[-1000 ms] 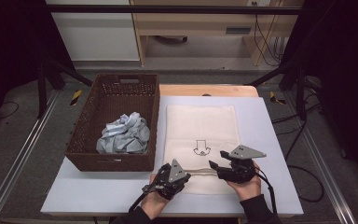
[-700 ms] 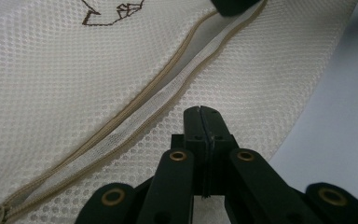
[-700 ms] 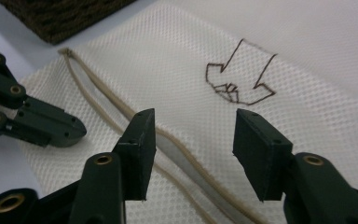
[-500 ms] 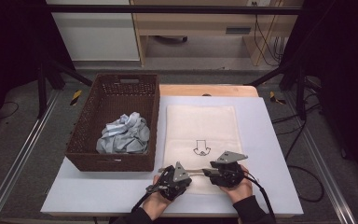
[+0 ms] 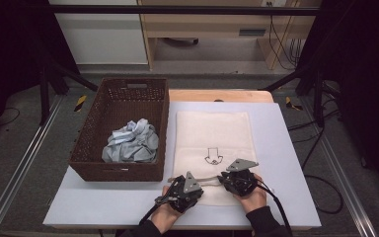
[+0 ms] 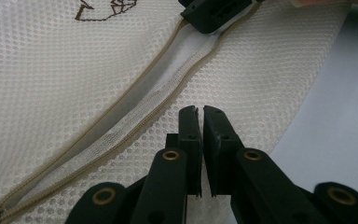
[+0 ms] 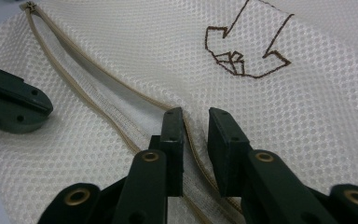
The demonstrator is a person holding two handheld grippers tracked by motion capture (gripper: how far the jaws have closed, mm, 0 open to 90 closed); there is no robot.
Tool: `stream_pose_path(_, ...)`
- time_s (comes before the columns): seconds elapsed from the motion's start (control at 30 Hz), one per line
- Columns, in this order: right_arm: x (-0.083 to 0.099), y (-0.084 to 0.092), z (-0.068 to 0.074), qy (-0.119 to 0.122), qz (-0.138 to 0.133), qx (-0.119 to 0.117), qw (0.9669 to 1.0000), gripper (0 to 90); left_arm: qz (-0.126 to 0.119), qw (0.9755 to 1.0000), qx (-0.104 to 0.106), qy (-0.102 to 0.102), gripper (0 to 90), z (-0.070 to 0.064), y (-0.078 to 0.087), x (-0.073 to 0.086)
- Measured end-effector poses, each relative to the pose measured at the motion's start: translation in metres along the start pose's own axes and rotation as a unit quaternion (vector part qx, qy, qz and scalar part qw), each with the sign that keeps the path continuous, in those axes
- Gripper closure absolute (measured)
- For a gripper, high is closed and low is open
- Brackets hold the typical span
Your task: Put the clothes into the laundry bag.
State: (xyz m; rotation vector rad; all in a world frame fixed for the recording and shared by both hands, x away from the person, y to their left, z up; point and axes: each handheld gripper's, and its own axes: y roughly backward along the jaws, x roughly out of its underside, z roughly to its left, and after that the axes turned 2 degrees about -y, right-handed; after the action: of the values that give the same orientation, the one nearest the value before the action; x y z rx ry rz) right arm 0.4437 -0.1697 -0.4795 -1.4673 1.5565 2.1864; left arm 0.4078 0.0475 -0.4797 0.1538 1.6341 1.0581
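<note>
Two grippers on mesh laundry bag (image 5: 212, 148) beside basket (image 5: 123, 170). My left gripper (image 6: 200, 112) pinches lower zipper edge; right gripper (image 7: 196, 116) closing over upper edge, not yet gripping. Zipper (image 6: 135, 107) open; clothes (image 5: 131, 143) unloaded.

No readable text; a brown stitched arrow sign (image 7: 244, 49) marks the mesh bag (image 5: 212, 133).
</note>
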Motion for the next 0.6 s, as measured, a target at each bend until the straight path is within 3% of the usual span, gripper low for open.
stream_pose_path(0.07,-0.001,0.0,-0.001,-0.005,0.001,0.001,1.0,84.1,0.0,1.0,-0.003,-0.002,84.9,-0.001,-0.001,-0.001)
stream_pose_path(0.2,-0.002,0.004,-0.004,-0.016,-0.006,-0.007,0.9998,86.5,0.002,1.0,-0.006,-0.003,83.0,0.0,0.001,-0.002)
stream_pose_path(0.33,-0.005,0.013,-0.007,-0.025,-0.029,-0.015,0.9991,87.6,-0.014,0.9996,-0.023,-0.013,80.4,0.001,0.006,-0.009)
stream_pose_path(0.37,-0.007,0.016,-0.007,-0.03,-0.035,-0.019,0.9987,88.0,-0.022,0.9987,-0.042,-0.019,75.3,0.006,0.011,-0.017)
stream_pose_path(0.43,-0.007,0.017,-0.008,-0.029,-0.036,-0.019,0.9988,88.1,-0.028,0.9982,-0.05,-0.02,72.7,0.009,0.013,-0.021)
stream_pose_path(0.47,-0.008,0.019,-0.007,-0.027,-0.04,-0.018,0.9987,88.3,-0.031,0.9977,-0.057,-0.021,61.2,0.011,0.014,-0.025)
stream_pose_path(0.5,-0.009,0.02,-0.007,-0.026,-0.042,-0.017,0.9986,88.3,-0.032,0.997,-0.066,-0.022,57.0,0.014,0.013,-0.029)
stream_pose_path(0.6,-0.01,0.021,-0.007,-0.026,-0.045,-0.017,0.9985,88.5,-0.021,0.9955,-0.083,-0.04,48.9,0.017,0.004,-0.037)
